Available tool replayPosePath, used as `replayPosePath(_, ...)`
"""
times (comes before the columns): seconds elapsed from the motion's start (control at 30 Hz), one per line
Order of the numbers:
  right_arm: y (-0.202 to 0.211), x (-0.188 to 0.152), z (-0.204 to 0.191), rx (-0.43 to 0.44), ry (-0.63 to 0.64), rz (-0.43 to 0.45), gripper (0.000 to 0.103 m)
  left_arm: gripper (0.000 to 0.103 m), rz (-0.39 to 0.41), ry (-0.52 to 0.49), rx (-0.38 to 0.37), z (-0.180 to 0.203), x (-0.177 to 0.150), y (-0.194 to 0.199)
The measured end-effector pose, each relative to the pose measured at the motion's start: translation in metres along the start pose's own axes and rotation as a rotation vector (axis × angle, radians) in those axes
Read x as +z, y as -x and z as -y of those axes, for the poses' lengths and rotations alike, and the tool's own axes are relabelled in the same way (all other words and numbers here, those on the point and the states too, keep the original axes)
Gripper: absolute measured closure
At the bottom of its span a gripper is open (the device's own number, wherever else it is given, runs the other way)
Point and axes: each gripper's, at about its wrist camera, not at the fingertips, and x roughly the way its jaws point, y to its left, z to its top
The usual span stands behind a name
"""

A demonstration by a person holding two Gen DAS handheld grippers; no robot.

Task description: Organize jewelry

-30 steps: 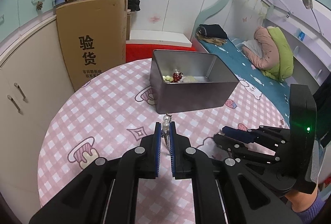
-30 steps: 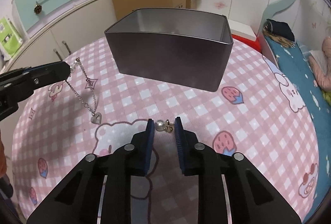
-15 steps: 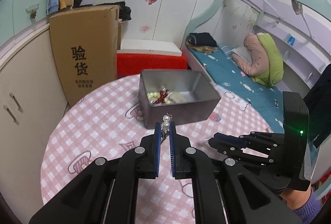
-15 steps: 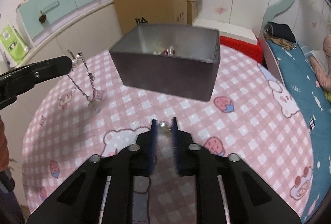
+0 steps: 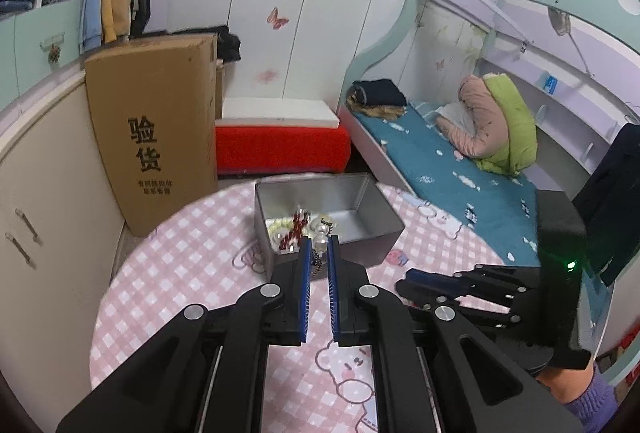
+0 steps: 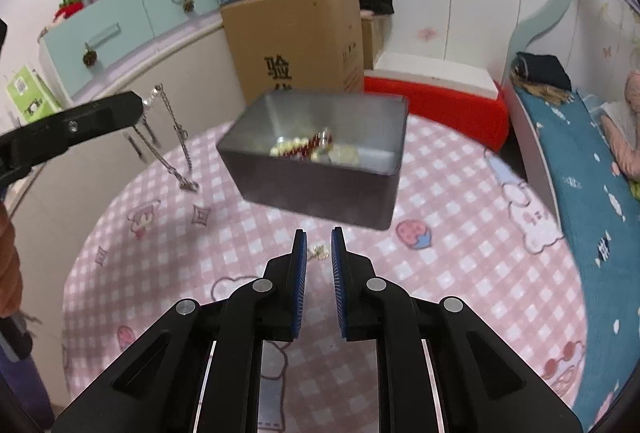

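Observation:
A grey metal tin (image 5: 384,223) (image 6: 320,189) stands on the pink checked table and holds red and pale beads (image 5: 294,231) (image 6: 304,148). My left gripper (image 5: 319,243) is shut on a pearl necklace (image 5: 320,242); its silver chain and pendant (image 6: 182,149) hang below the fingertips, left of the tin, in the right wrist view. My right gripper (image 6: 319,239) is raised above the table in front of the tin, with a small pearl earring (image 6: 319,252) between its jaws.
A tall cardboard box (image 5: 156,137) stands behind the table at the left, next to a cream cupboard (image 5: 44,185). A red bench (image 5: 280,149) and a bed (image 5: 460,177) lie beyond the table. The round table edge (image 5: 132,261) curves near the cupboard.
Both grippers have risen well above the table with their jewelry. The tin looks smaller and its inside shows. The hanging chain has swung up with the left gripper.

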Motion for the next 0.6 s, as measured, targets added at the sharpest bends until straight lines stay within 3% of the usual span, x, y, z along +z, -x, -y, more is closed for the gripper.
replayPosePath(0.1, -0.017, -0.008, -0.004, -0.021, -0.006, -0.018, 0.058, 0.097, -0.024, 0.007, 0.017, -0.004, -0.007, -0.008)
replayPosePath(0.43, -0.044, -0.008, -0.010, -0.046, 0.003, -0.024, 0.058, 0.097, -0.052, 0.036, 0.042, -0.022, -0.013, -0.022)
replayPosePath(0.5, -0.049, -0.009, -0.012, -0.049, 0.017, -0.033, 0.061, 0.097, -0.055, 0.041, 0.042, -0.025, -0.014, -0.024)
replayPosePath(0.6, -0.053, -0.009, -0.014, -0.054, 0.034, -0.041, 0.083, 0.097, -0.061, 0.045, 0.041, -0.029, -0.015, -0.026)
